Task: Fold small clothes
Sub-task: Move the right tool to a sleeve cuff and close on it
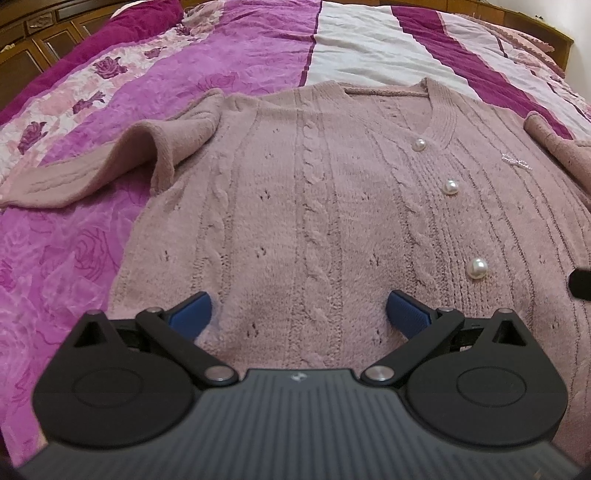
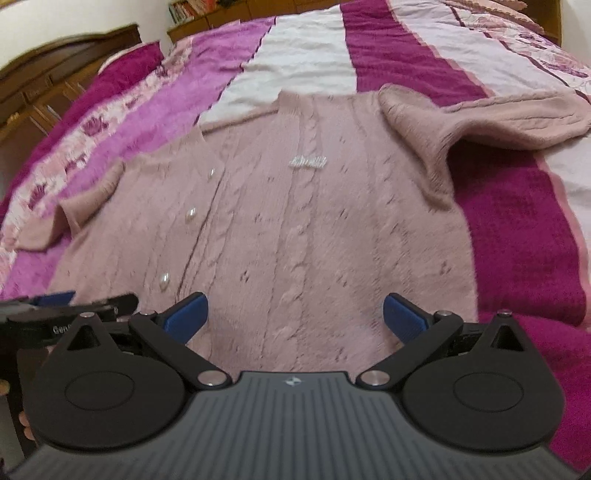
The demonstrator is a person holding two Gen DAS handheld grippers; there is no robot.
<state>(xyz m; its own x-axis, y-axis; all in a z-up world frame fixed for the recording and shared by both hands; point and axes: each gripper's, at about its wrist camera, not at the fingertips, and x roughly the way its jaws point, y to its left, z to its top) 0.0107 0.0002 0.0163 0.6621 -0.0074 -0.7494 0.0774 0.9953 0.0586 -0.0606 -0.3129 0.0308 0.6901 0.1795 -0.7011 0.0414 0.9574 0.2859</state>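
A dusty-pink cable-knit cardigan [image 1: 314, 192] with pearl buttons [image 1: 451, 187] lies flat, front up, on the bed; it also shows in the right wrist view [image 2: 295, 221]. Its left sleeve [image 1: 85, 173] is bent outward, and its right sleeve [image 2: 480, 118] lies out to the right. My left gripper [image 1: 298, 314] is open over the lower left of the cardigan, holding nothing. My right gripper [image 2: 295, 314] is open over the lower right of it, holding nothing. The left gripper's tip [image 2: 70, 301] shows at the left edge of the right wrist view.
The bed is covered by a magenta, pink and white striped floral blanket [image 1: 229, 48]. Wooden cabinets [image 1: 33, 33] stand at the far left. A shelf with books [image 2: 192, 11] is at the back.
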